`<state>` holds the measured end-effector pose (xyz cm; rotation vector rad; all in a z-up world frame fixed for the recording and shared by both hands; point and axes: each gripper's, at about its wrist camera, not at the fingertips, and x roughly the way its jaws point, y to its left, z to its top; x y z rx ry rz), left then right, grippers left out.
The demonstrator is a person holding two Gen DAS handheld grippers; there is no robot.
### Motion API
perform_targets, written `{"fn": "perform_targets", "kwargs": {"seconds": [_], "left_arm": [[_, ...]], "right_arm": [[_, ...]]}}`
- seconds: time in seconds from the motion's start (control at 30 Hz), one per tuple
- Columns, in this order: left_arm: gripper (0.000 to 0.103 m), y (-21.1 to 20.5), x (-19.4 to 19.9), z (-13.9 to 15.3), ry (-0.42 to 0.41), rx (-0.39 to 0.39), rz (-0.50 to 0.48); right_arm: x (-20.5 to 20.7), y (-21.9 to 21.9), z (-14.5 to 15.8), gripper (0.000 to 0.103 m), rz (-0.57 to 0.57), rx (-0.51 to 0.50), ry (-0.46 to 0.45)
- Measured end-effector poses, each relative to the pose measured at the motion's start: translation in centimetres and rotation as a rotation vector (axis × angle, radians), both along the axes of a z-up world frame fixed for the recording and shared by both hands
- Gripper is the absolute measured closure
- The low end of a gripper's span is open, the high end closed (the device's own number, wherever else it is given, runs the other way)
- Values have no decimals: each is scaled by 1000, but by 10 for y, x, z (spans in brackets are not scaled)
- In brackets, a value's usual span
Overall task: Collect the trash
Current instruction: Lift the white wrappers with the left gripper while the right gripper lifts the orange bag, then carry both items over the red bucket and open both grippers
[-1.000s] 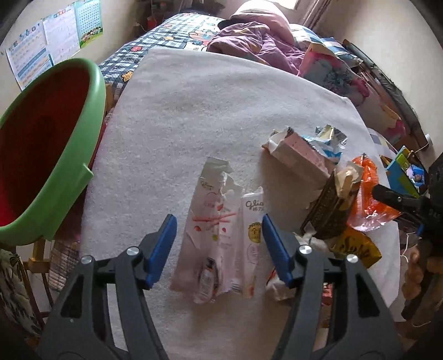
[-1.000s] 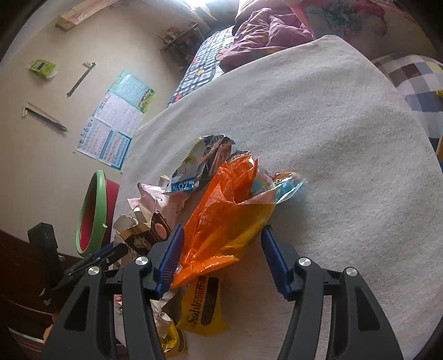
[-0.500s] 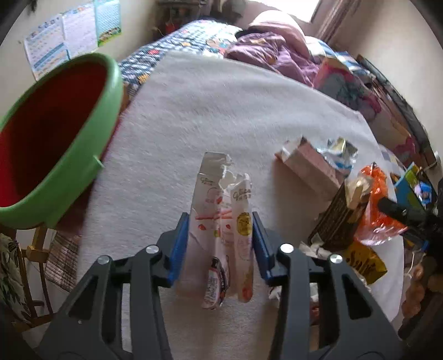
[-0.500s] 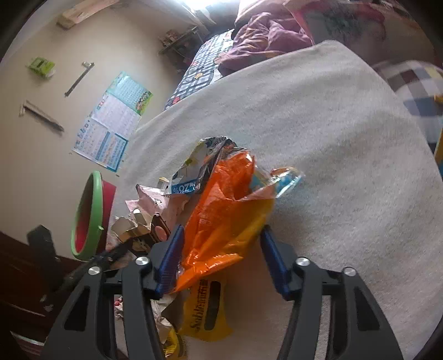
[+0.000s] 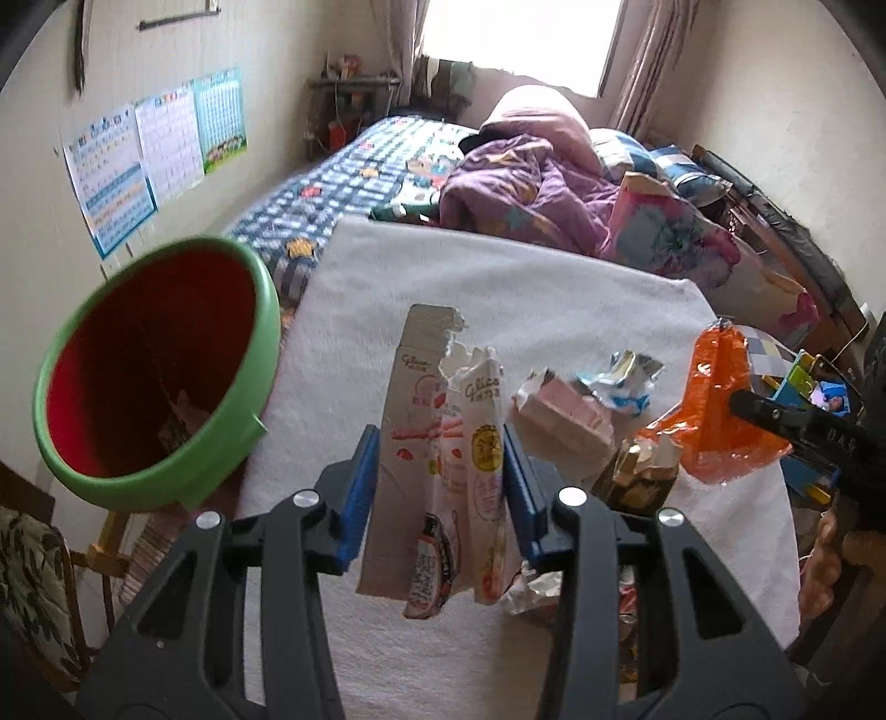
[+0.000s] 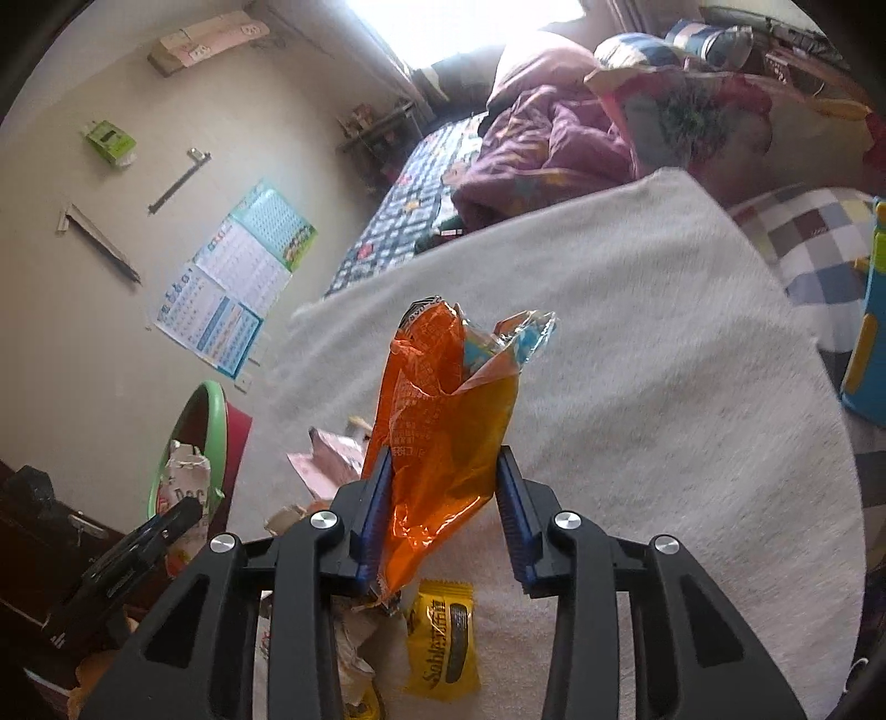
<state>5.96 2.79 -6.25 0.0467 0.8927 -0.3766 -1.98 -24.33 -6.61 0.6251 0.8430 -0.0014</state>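
White towel [image 5: 554, 310] over table, bed [image 5: 354, 183] behind; left tool [image 5: 440, 487] grips cartons [image 5: 443, 443].

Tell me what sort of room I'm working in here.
A bedroom, most likely: a bed with a rumpled purple quilt sits under a window, and study charts hang on the wall.

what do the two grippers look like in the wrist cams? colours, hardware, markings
Both match: left gripper and right gripper have matte black plastic frames with triangular cut-outs, silver round screw heads at the pivots, and blue ribbed pads lining the jaws. No cables or sleeves visible. Seen from the left wrist view, the right gripper's black side carries faint embossed lettering, too small to read.
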Motion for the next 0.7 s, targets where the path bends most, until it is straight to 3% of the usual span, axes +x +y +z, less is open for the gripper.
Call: {"fn": "perform_targets", "kwargs": {"seconds": [0.33, 0.7], "left_arm": [[62, 9, -1, 16, -45, -19, 10], [62, 30, 8, 22, -62, -30, 40]], "right_arm": [[2, 7, 48, 68, -9, -92, -121], [21, 36, 64, 68, 65, -111, -159]]}}
